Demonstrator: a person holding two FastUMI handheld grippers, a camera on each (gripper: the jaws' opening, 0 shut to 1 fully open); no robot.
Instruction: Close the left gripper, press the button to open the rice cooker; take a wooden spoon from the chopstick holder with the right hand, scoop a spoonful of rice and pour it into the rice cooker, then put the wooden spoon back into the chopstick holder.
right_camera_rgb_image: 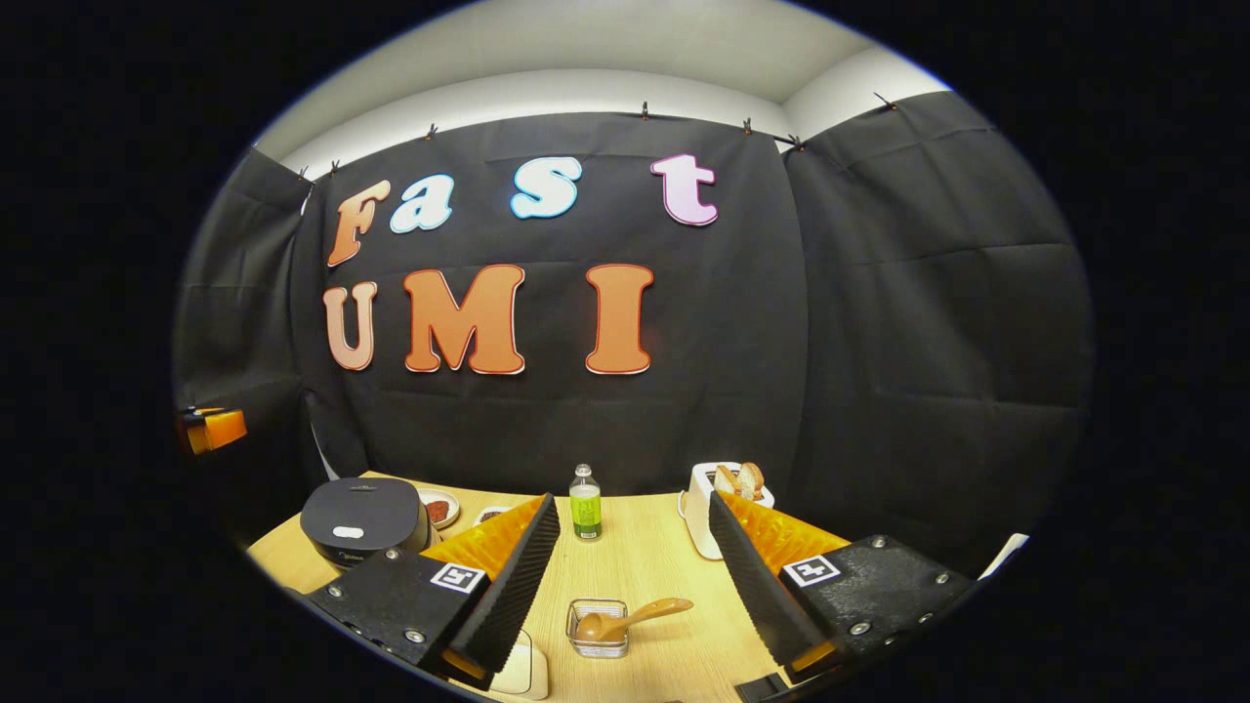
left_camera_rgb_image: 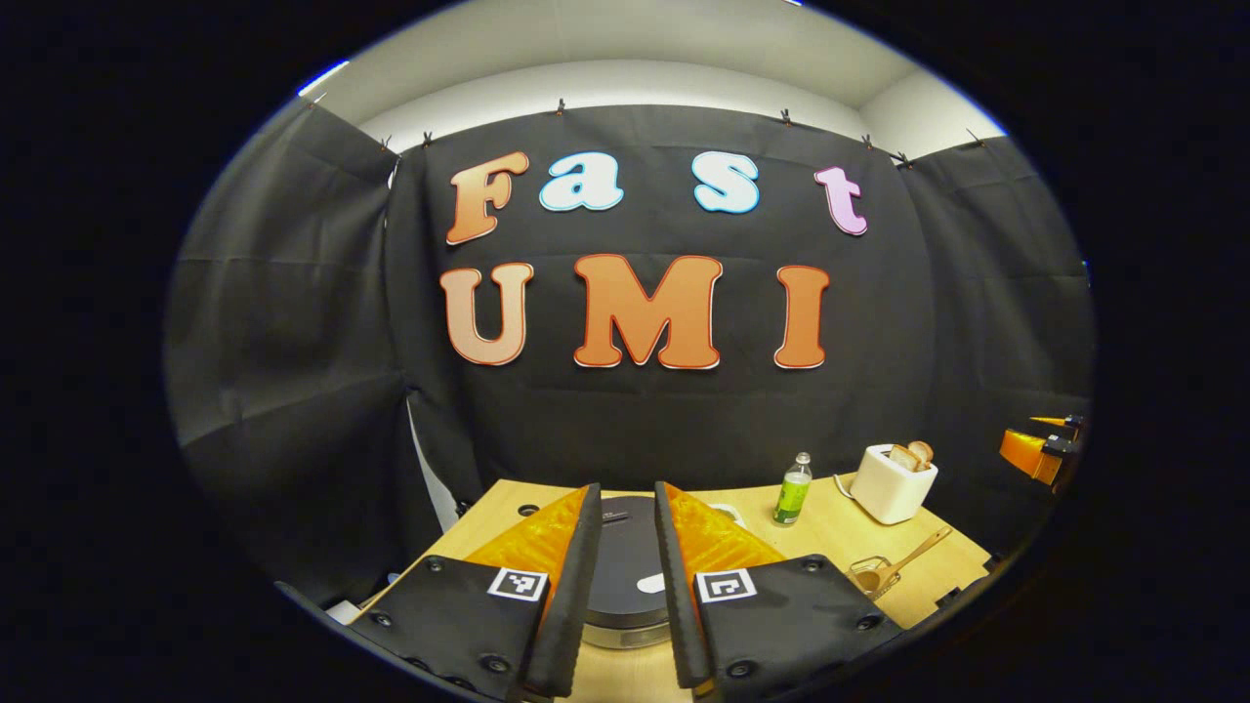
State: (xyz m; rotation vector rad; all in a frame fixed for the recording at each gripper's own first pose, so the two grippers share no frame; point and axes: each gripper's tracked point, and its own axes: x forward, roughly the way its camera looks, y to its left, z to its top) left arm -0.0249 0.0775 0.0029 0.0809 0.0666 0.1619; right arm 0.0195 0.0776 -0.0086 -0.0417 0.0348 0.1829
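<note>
Rice cooker first, in the left gripper view: its dark lid sits shut on the wooden table, and most of the body is hidden behind the left gripper, whose two fingers stand apart, one on each side of the lid, with nothing between them. A pale oval button shows on the lid, partly cut by the right-hand finger. Farther off on the table stand a small bottle of green liquid and, near it, a white toaster with bread slices poking up. Nearer the table's edge sits the clear chopstick holder with the wooden spoon in it, handle leaning out toward the toaster; both are small and hard to make out. At the far right rim, the other gripper's body is cut off by the edge of the picture.

In the right gripper view the right gripper is also spread wide and holds nothing. Between its fingers, low on the table, the chopstick holder sits with the wooden spoon resting in it, bowl down and handle tilted over the rim to the right. The bottle stands behind, well apart. The toaster is half hidden by the right-hand finger. The rice cooker sits off to the left, lid down, button visible; small dishes behind it are partly covered and too small to identify. A pale object under the left-hand finger is cut off.
</note>
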